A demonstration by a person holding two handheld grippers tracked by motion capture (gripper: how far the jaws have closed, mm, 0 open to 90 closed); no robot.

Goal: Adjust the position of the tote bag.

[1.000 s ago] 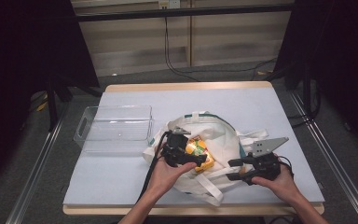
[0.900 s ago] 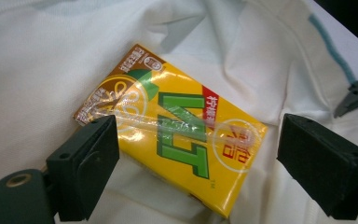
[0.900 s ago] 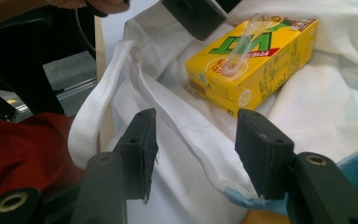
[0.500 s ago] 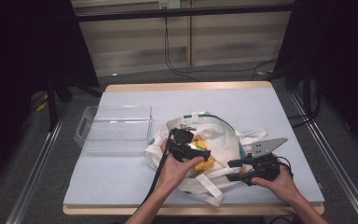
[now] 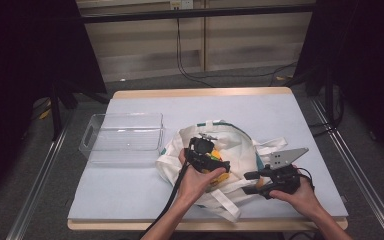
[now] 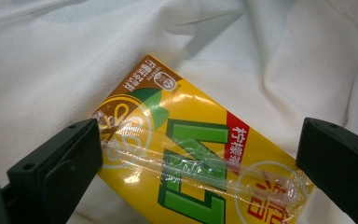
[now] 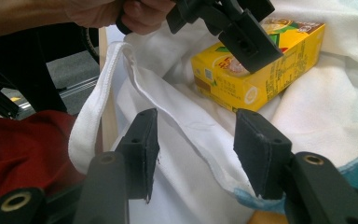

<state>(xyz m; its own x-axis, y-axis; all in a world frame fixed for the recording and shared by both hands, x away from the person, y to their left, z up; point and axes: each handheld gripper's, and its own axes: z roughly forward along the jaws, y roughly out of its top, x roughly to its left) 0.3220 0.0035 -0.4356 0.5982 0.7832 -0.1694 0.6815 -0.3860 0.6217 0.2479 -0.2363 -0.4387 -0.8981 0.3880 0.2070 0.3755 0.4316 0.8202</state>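
Left claw is released, jaws just opening wide either side of the yellow drink carton (no pad pressing it), which lies on the white cloth bag at center of the high view. Right claw is half-open w/ the bag's edge between its jaws, not clamped.

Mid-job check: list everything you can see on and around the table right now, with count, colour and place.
Drink carton: one, yellow with green letters, lying on the bag, between the left claw's open jaws.
Cloth bag: one, white with teal trim, middle of the table.
Plastic bin: one, clear, left of the bag.
Table: one, pale blue top, wooden edge.
Left claw: black, jaws just opened wide around the carton.
Right claw: black, jaws apart, the bag's edge between them.
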